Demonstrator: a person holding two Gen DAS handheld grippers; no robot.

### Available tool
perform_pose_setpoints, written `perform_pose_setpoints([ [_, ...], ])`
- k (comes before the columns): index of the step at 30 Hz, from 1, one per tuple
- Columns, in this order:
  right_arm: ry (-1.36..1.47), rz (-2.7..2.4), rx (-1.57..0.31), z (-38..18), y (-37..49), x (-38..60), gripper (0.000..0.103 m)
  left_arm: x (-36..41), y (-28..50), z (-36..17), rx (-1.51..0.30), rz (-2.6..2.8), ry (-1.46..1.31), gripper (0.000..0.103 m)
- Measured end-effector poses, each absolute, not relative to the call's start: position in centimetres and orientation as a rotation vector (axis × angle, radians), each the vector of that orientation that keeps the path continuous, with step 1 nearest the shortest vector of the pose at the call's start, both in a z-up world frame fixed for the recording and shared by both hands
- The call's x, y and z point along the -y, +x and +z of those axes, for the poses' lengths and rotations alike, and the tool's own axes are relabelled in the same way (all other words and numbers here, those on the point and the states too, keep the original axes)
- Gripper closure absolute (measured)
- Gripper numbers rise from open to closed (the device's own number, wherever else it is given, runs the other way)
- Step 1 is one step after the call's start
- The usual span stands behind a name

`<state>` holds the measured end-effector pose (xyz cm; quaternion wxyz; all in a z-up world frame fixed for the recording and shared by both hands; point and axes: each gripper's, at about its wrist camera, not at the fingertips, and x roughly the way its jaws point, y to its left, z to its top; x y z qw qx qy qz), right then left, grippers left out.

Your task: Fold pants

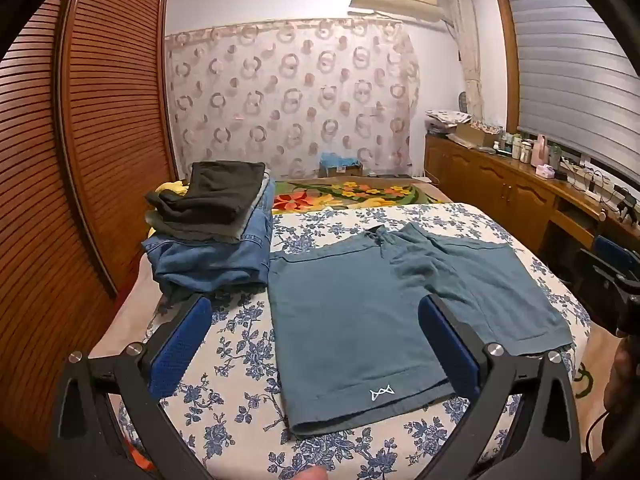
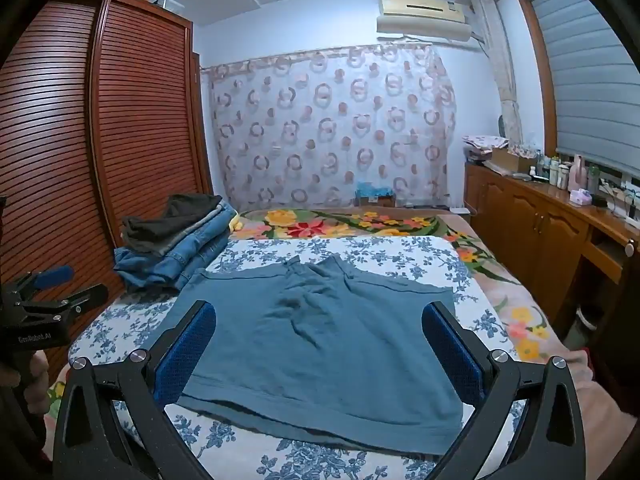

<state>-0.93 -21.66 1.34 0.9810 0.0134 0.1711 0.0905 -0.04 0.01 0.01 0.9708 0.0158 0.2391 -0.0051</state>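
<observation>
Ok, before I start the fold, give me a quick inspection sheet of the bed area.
Surface: bed with blue floral sheet; a bright flowered blanket beyond it.
Job's things: teal shorts spread flat, unfolded, white logo by one hem.
Clutter: stack of folded clothes beside the shorts, denim under dark items.
Grippers: left gripper and right gripper both open, above the shorts, holding nothing.
Cables: plugs and leads on the wooden counter by the window.
Surroundings: louvred wardrobe, patterned curtain, air conditioner, blinds.
</observation>
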Motion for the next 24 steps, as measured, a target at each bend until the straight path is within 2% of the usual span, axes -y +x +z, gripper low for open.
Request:
perform_pose_setpoints([
  [24,0.044,0.188,-0.345,1.35,-1.05,21.6,0.0,-0.01,-0.04,0.0,-0.477,-0.012,0.03,0.0],
])
